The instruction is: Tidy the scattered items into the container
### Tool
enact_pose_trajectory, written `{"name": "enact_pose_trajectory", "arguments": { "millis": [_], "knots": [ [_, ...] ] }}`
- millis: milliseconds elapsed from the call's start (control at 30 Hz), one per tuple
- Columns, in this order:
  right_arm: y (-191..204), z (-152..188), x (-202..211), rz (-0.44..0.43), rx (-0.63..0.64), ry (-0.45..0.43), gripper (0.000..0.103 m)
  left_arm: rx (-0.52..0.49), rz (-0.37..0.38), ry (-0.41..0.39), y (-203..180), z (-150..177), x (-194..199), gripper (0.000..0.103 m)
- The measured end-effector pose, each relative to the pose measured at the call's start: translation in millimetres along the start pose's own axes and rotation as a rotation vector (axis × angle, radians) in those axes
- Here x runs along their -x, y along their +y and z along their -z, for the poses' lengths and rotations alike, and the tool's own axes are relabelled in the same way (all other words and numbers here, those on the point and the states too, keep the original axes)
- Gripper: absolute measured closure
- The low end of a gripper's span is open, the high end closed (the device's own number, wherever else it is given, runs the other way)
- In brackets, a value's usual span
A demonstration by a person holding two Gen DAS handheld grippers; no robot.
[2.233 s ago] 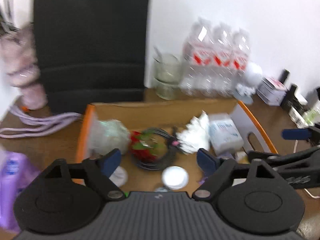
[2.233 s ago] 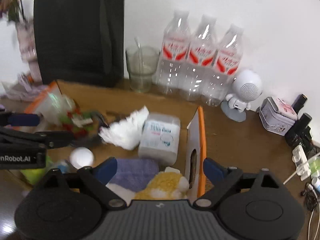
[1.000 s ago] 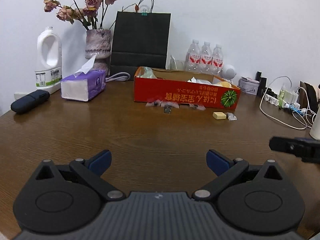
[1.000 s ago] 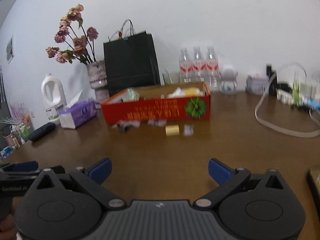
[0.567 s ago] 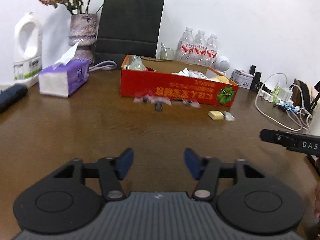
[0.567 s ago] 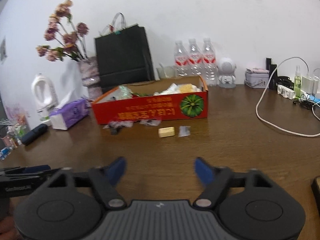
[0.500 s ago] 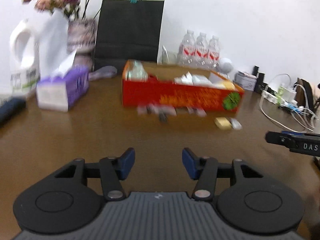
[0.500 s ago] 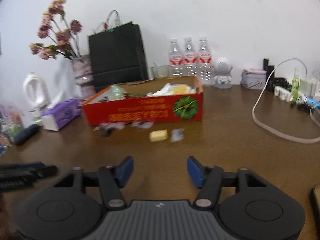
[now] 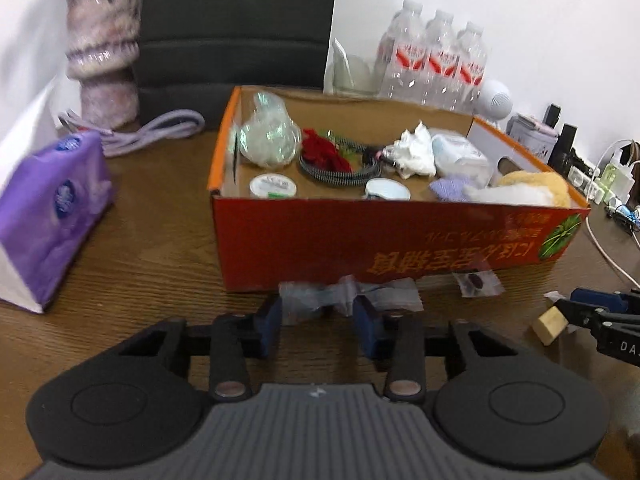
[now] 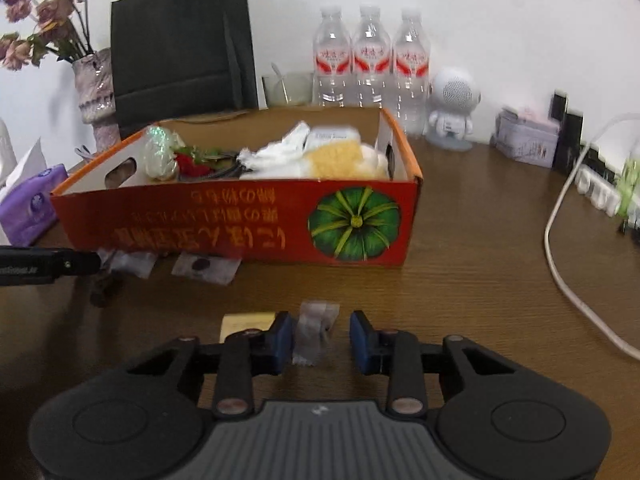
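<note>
Risk: 2 grippers, left gripper (image 9: 316, 320) and right gripper (image 10: 316, 340), fingers closing around thin clear wrappers (image 9: 320, 298) on tabletop (image 10: 460, 300); flimsy plastic may slip free.

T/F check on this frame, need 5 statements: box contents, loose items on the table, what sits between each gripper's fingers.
1. The red cardboard box already holds several items. True.
2. A clear wrapper lies between the left gripper fingers, whose jaws are closing. True.
3. The right gripper is lined up on the yellow block. False: the yellow block lies just outside its left finger; a small clear packet sits between the fingers, and the jaws are closing.
4. The three water bottles stand inside the box. False: the water bottles stand behind it by the wall.
5. The table in front of the box is bare. False: wrappers lie there, one with a dark piece.
</note>
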State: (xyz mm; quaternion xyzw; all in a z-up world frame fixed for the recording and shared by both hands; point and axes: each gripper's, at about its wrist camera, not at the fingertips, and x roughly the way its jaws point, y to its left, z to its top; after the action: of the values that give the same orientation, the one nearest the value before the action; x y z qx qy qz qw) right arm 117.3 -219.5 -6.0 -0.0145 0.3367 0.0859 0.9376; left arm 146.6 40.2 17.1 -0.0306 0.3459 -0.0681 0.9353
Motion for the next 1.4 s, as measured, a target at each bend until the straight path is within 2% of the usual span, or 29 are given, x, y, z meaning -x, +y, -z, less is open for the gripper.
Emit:
{"name": "enact_pose_trajectory", "arguments": {
  "millis": [100, 233, 367, 467, 500, 567, 633, 967, 1100, 1300, 1333, 1367, 1400],
  "knots": [
    [2, 2, -1, 0.006, 0.022, -0.019, 0.074, 0.006, 0.007, -0.006, -1, -2, -3, 0.062],
    [8, 5, 0, 0.009, 0.049, -0.040, 0.083, 0.020, 0.009, -0.012, -1, -2, -4, 0.058],
    [8, 4, 1, 0.006, 0.052, -0.041, 0.083, 0.065, 0.006, -0.006, 2, -5, -5, 0.055],
    [8, 4, 1, 0.003, 0.048, -0.040, 0.083, 0.106, -0.023, -0.003, 1, -7, -6, 0.055],
    [9, 4, 2, 0.004, 0.051, -0.040, 0.083, 0.126, -0.031, -0.004, -1, -8, -6, 0.061],
    [10, 4, 2, 0.004, 0.056, -0.040, 0.083, 0.137, -0.036, -0.007, -6, -7, -5, 0.064],
    [11, 4, 2, 0.006, 0.058, -0.040, 0.083, 0.098, -0.058, -0.024, -13, -5, -4, 0.075],
    [13, 5, 5, -0.009, 0.082, -0.040, 0.088, 0.006, -0.096, -0.072, -26, 5, 5, 0.085],
    [8, 5, 6, -0.003, 0.056, -0.043, 0.088, 0.045, -0.089, -0.101, -27, 15, 31, 0.085],
    [8, 13, 19, 0.032, 0.041, -0.073, 0.088, 0.153, -0.103, -0.198, -29, 57, 108, 0.084],
    [9, 15, 24, 0.043, 0.044, -0.087, 0.088, 0.157, -0.104, -0.204, -32, 65, 119, 0.089],
    [10, 19, 30, 0.058, 0.042, -0.101, 0.088, 0.150, -0.105, -0.201, -36, 73, 127, 0.102],
    [12, 22, 36, 0.067, 0.036, -0.116, 0.088, 0.132, -0.102, -0.197, -41, 80, 136, 0.102]
  ]
}}
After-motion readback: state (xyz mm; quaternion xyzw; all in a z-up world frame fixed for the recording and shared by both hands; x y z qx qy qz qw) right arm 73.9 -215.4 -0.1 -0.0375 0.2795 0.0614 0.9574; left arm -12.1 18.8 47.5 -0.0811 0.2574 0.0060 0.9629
